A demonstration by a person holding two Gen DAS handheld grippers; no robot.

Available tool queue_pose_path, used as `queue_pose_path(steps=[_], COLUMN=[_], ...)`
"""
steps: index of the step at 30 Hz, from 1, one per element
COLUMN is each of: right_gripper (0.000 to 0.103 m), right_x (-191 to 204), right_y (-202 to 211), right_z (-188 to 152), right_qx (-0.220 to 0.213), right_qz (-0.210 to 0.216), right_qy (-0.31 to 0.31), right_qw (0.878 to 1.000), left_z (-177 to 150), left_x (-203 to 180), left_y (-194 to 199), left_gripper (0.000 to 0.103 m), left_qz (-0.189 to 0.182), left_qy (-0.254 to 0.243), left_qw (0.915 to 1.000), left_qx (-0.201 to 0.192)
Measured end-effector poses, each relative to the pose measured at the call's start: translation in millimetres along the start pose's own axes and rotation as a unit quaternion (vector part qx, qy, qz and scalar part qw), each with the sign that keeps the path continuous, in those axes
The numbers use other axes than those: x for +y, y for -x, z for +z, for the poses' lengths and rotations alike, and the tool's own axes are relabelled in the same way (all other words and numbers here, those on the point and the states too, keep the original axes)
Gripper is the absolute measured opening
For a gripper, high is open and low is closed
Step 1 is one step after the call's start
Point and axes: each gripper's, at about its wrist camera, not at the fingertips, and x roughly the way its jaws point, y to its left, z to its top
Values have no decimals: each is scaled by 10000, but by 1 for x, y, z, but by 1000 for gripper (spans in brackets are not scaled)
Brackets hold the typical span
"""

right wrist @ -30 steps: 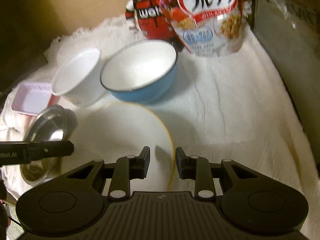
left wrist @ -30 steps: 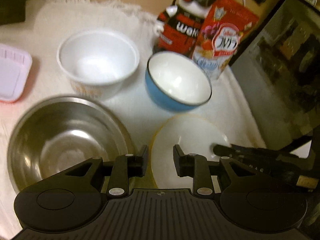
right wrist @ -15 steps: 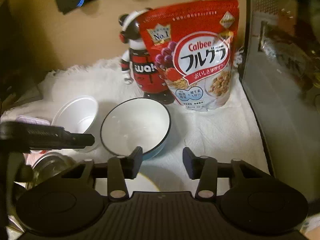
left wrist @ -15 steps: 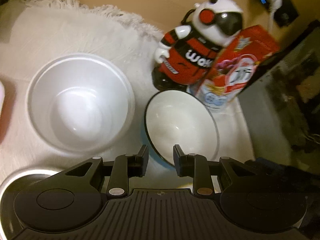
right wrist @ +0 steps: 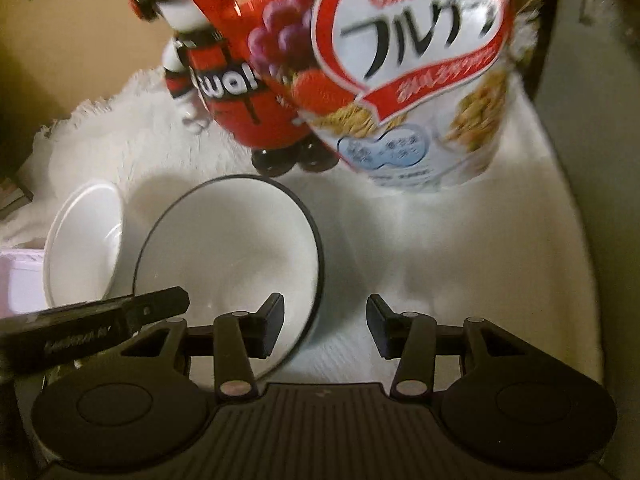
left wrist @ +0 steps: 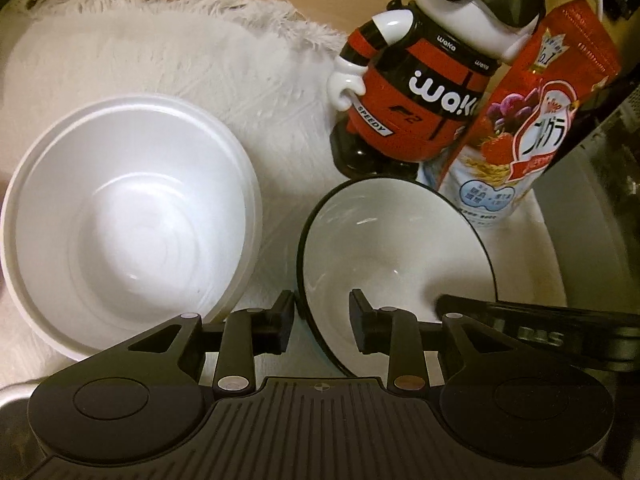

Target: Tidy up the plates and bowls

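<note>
The black-rimmed bowl sat on the white fluffy cloth, just in front of the robot figure and the cereal bag, with the white bowl just beside it on the side away from the bag. The left gripper straddled the bowl's near-left rim, one finger outside the wall and one inside; its jaws had just been opening and stood apart, with no pad pressing on the rim. The right gripper was also parted, its jaws having widened a moment before, and straddled the opposite rim of the same bowl without closing on it.

The step in hand looked like taking hold of this bowl, probably to nest it with another. To do it well, each gripper should sink a little so the pads meet the wall below the lip, then close squarely; a pinch on the lip alone could let the glazed, sloped wall slip out. A lift should go straight up, clear of the figure and the bag behind the bowl.

The bowl's outside colour was hidden from both cameras. Its near rim was covered by the gripper bodies. A grey metal edge showed beyond the white bowl, cut off by the frame. The right wrist view was blurred, so the bag's print smeared.
</note>
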Motion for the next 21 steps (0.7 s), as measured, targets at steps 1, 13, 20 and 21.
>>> queue_pose_path(steps=[1,13,20,21], right_gripper=[42,25,26,26], right_x=[0,10,-18,-24], right_y=[-8,-19,3,3], right_z=[1,-14,-25,-27], right_qx=[84,332,237,287], right_qz=[36,287,206,236], right_qy=[-5,314,42,-28], right_qw=[10000,9985,9995,9993], left_z=[-2,-20,-25,-23], left_x=[0,-1,-18,-18], left_y=[-1,-2,-14,-15], left_gripper=[32,32,33,32], left_qz=[17,-285,-656,-677], left_qy=[16,168,-92,-104], left_qw=[10000,9991,9955,9954], left_qx=[11,275,684,667])
